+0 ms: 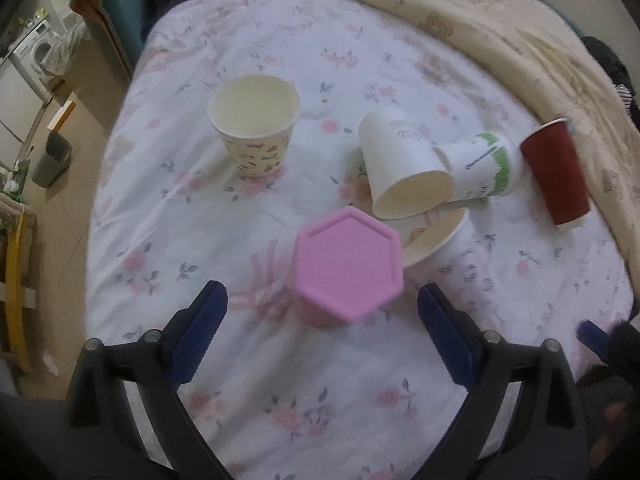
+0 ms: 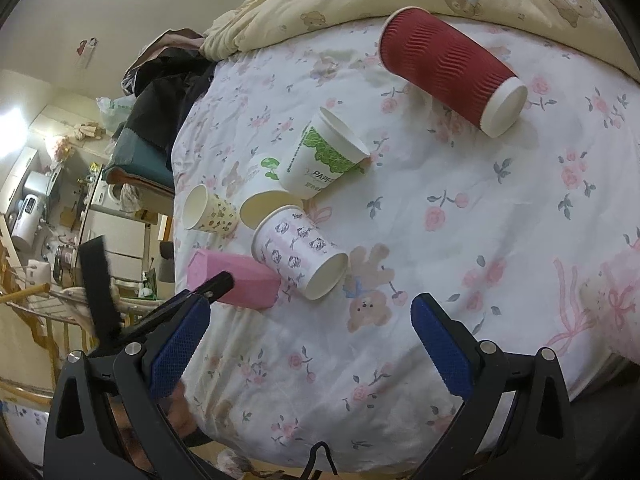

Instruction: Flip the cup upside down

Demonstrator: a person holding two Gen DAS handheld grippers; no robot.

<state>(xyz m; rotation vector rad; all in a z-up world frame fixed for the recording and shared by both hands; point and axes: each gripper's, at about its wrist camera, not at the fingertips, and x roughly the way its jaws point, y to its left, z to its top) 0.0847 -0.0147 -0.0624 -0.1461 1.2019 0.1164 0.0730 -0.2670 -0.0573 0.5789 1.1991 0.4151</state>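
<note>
The pink hexagonal cup is seen standing upside down on the bed, its flat base turned upward, just ahead of the left tool and between the lines of its two blue pads; no contact with either pad is shown. The left tool is held spread wide and nothing is gripped in it.

Just beyond and to the right of the pink cup, a white cup with small printed figures is seen lying on its side, its empty mouth turned toward the pink cup. Further ahead, a plain white cup lies tipped with its empty opening facing the tool, and a green-printed cup lies touching it on the right. A red ribbed cup is found far to the right, near the cream blanket. Ahead and to the left, a yellow patterned cup stands upright, and nothing is seen inside it.

The right tool is likewise held spread and empty above the flowered sheet; from it the pink cup is seen ahead to the left, beside the left tool's fingertip.
</note>
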